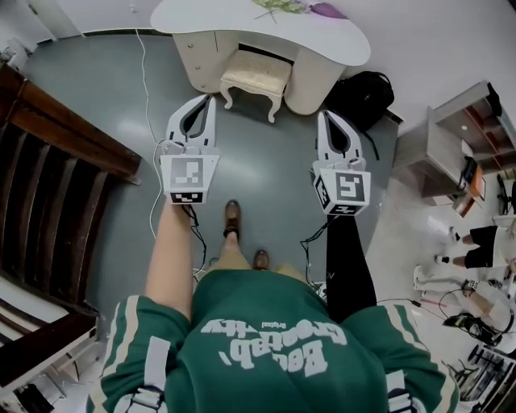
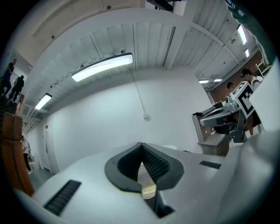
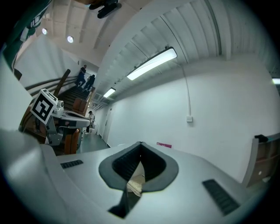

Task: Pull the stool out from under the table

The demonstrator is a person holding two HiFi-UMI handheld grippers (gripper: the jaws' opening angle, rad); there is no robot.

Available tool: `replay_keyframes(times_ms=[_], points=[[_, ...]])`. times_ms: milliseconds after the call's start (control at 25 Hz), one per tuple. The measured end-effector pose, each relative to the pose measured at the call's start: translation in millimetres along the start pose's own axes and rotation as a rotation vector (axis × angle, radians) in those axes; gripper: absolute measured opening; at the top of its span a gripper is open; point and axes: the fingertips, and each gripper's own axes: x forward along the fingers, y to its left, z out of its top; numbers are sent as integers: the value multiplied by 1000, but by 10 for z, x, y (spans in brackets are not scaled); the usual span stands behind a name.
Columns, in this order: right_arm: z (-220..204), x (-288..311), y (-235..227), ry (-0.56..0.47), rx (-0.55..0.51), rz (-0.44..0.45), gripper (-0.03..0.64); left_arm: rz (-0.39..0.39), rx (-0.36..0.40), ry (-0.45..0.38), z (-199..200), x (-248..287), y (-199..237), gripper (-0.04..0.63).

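Stool (image 1: 256,73), cream, cushioned, curvy-legged, partly beneath kidney-shaped table (image 1: 234,20); left tongs (image 1: 211,98) and right tongs (image 1: 322,114) closed, empty.

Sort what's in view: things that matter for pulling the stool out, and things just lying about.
For the job: stool, table, left gripper, right gripper.
Lying about: black bag, cable, shelf, flowers.

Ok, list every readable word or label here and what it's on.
"Original", likely: small white print on the green shirt, upside down.
Large white script on the shirt: too stylised to read.
Pink label on the wall: too small.
Marker cubes: patterns, no words.
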Motion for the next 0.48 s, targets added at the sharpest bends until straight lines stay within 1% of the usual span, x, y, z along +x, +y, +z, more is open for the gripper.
replay_keyframes(times_ms=[160,360,480], points=[[14,488,-112,23,-6,-27,8,-44,12,3,-110,479,203,14],[-8,1027,-174,46,-2,-60,9,-112,-52,7,-270,980,468,14],[-80,1262,-202,65,6,-80,9,-130,-61,20,-397,1211,614,14]])
